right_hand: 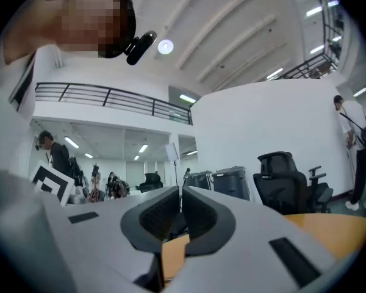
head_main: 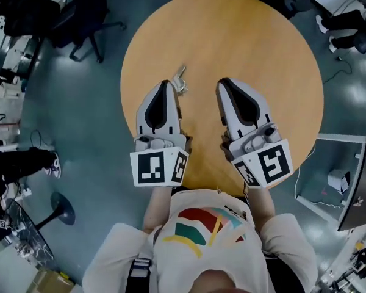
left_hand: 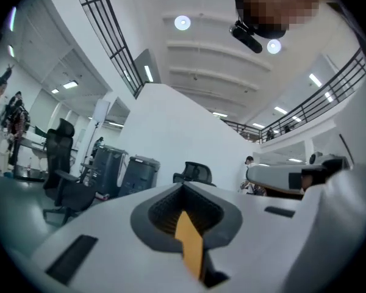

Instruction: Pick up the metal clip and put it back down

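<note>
A small metal clip (head_main: pixel 180 80) lies on the round wooden table (head_main: pixel 262 47), just past and to the right of my left gripper's tip. Both grippers rest side by side on the near part of the table, pointing away from me. The left gripper (head_main: pixel 166 84) has its jaws together with nothing between them, and the clip lies apart from it. The right gripper (head_main: pixel 223 82) is also shut and empty, a short way right of the clip. In the left gripper view, the left gripper (left_hand: pixel 183 185) points up at the ceiling, and so does the right gripper (right_hand: pixel 180 191) in its own view; neither view shows the clip.
A black office chair (head_main: pixel 85 14) stands off the table's far left. A person's shoes (head_main: pixel 348 32) show at the upper right and another person's leg (head_main: pixel 30 162) at the left. A white desk frame (head_main: pixel 338 176) stands at the right.
</note>
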